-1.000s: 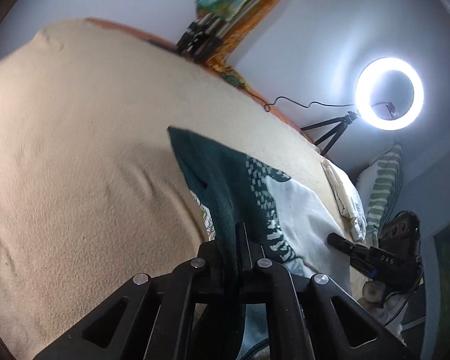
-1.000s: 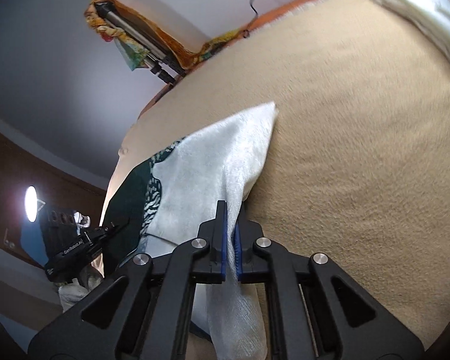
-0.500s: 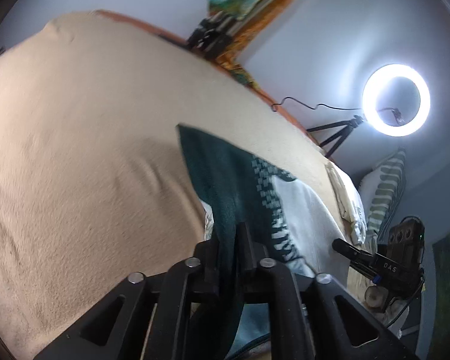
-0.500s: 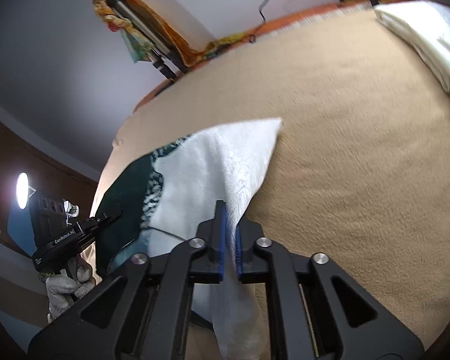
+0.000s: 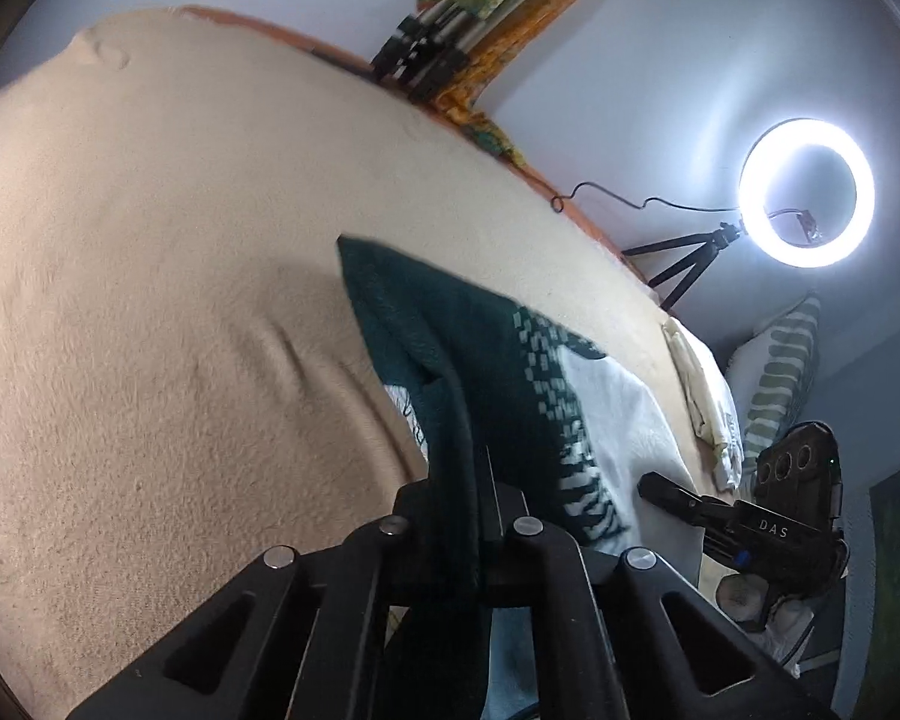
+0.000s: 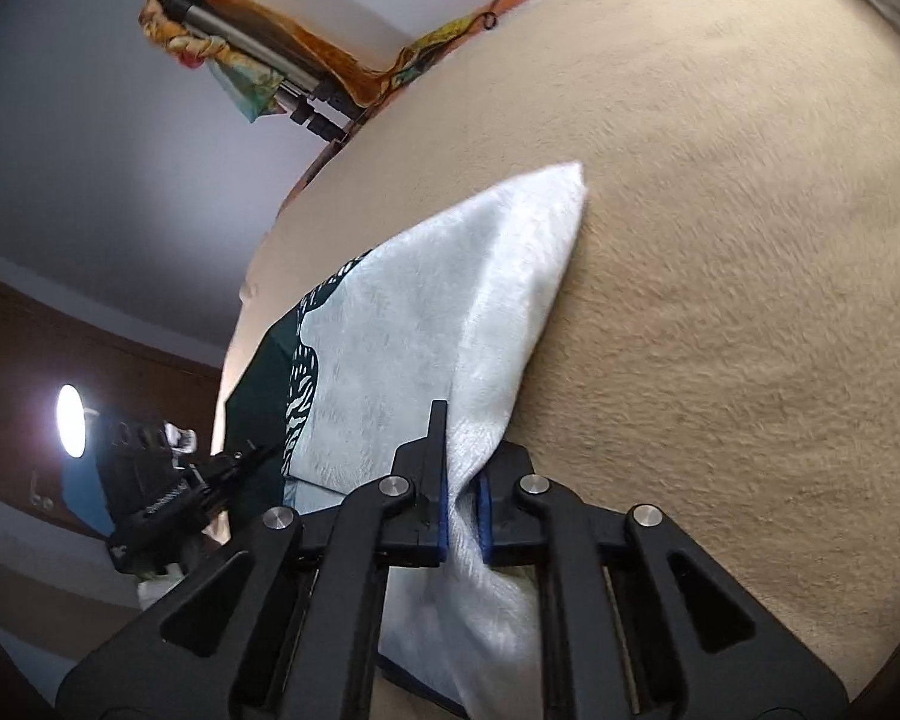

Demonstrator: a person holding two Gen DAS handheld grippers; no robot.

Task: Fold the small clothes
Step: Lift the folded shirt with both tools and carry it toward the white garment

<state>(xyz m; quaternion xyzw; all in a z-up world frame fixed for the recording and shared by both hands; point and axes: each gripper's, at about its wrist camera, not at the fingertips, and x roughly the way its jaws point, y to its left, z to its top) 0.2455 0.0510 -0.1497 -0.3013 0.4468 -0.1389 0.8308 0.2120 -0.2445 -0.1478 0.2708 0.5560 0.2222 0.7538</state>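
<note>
A small cloth, dark green (image 5: pixel 468 348) at one end and white (image 6: pixel 450 300) at the other with a patterned band between, lies stretched over the beige blanket (image 5: pixel 150 330). My left gripper (image 5: pixel 473 480) has the green edge between its fingers, its jaws closing tight on it. My right gripper (image 6: pixel 462 480) has a bunched white edge between its blue pads (image 6: pixel 441 516), its jaws closing and pressing on it. Each view shows the other gripper at the cloth's opposite side: the right gripper (image 5: pixel 750 528) and the left gripper (image 6: pixel 168 498).
The blanket covers a bed that runs far ahead and to both sides. A stack of cream cloths (image 5: pixel 702 396) and a striped pillow (image 5: pixel 780 372) lie at the bed's right end. A ring light (image 5: pixel 807 192) stands on a tripod. A cloth-draped tripod (image 5: pixel 450 48) lies at the far edge.
The right gripper has dipped slightly with the white edge, and a thicker bunch of cloth now sits between its pads. The left gripper has kept its hold and barely moved.
</note>
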